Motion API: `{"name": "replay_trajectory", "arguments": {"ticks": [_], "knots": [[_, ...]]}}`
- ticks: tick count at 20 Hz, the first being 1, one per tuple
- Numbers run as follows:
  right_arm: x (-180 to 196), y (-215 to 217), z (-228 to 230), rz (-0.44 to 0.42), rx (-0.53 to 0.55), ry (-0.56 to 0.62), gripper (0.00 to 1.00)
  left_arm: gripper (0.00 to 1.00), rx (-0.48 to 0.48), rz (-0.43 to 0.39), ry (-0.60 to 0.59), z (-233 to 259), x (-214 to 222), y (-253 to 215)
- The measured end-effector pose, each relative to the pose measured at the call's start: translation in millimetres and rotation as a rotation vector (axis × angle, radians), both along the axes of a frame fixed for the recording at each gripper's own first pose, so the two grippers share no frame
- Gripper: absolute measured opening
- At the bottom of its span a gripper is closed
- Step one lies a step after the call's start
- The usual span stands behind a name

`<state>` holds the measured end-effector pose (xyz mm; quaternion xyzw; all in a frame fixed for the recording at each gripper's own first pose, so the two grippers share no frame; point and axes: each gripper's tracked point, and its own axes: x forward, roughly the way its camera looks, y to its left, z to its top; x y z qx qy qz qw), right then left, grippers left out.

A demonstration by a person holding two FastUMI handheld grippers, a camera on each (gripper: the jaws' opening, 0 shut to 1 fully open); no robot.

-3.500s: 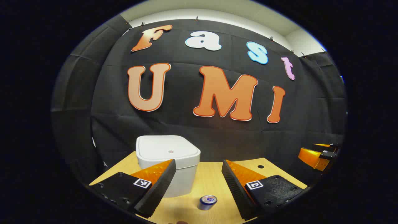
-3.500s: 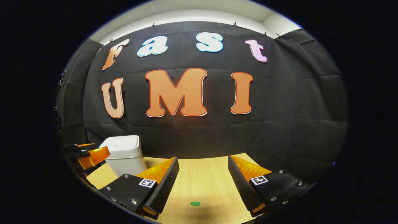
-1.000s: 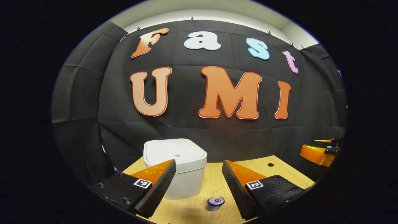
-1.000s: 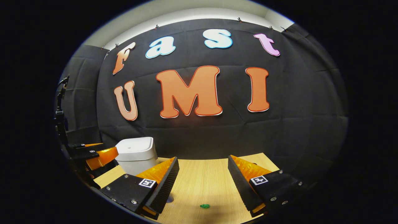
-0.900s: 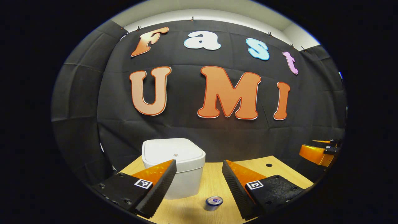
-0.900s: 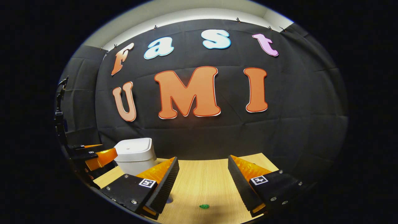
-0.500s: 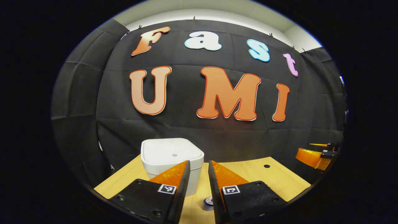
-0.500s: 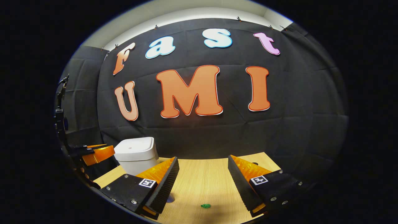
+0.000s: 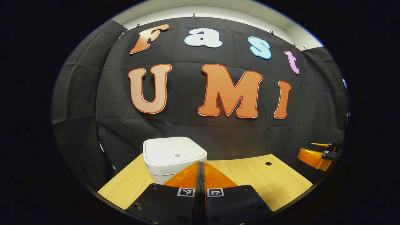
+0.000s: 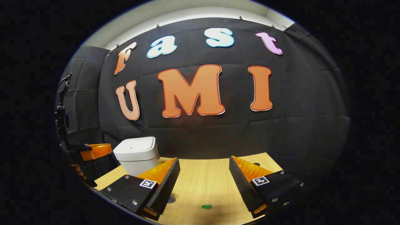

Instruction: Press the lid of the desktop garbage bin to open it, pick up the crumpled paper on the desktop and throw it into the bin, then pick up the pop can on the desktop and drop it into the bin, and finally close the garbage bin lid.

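Now we hold our left gripper (image 9: 201, 167) pinched tight, with its two fingers pressed flat together and nothing between them. We think this makes one blunt tip, good for pushing down on the lid (image 9: 173, 151) of the white bin (image 9: 162, 170). The bin sits on the wooden desk (image 9: 250, 175) just past that tip, and its lid is down. So we cannot see inside it, and we cannot tell if anything is in there.

Our right gripper (image 10: 203, 175) is spread wide with nothing in it. It hangs over the desk, well apart from the bin. We think it waits there to grab the trash. A small green scrap (image 10: 206, 206) lies on the desk below it. It may be the crumpled paper, but it is too small to tell.
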<state>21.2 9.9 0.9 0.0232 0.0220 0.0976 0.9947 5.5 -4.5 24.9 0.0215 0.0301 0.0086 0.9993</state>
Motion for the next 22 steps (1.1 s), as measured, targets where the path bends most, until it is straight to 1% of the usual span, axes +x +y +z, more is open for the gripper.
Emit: {"name": "replay_trajectory", "arguments": {"ticks": [5, 10, 12, 15, 19, 22], "knots": [[0.9, 2.8, 3.6, 0.009, -0.013, -0.003, 0.95, 0.0, -0.016, -0.004, 0.036, 26.1, 18.2, 22.1], [8.8, 3.0, 13.0, 0.038, -0.071, -0.02, 0.95, 0.0, 0.043, -0.012, 0.082, 60.8, 52.9, 55.7], [11.9, -3.0, 16.9, 0.032, -0.09, -0.031, 0.95, 0.0, 0.047, -0.017, 0.1, 71.6, 69.9, 67.0], [15.1, -8.7, 17.6, 0.016, -0.106, -0.032, 0.95, 0.0, 0.022, -0.058, 0.155, 69.8, 93.3, 72.2], [15.9, -17.4, 14.7, -0.008, -0.119, -0.021, 0.95, 0.0, 0.053, -0.059, 0.211, 57.1, 119.4, 88.5], [14.9, -24.2, 12.2, -0.024, -0.109, -0.008, 0.95, 0.0, 0.03, -0.069, 0.278, 31.8, 138.3, 93.2]]}}
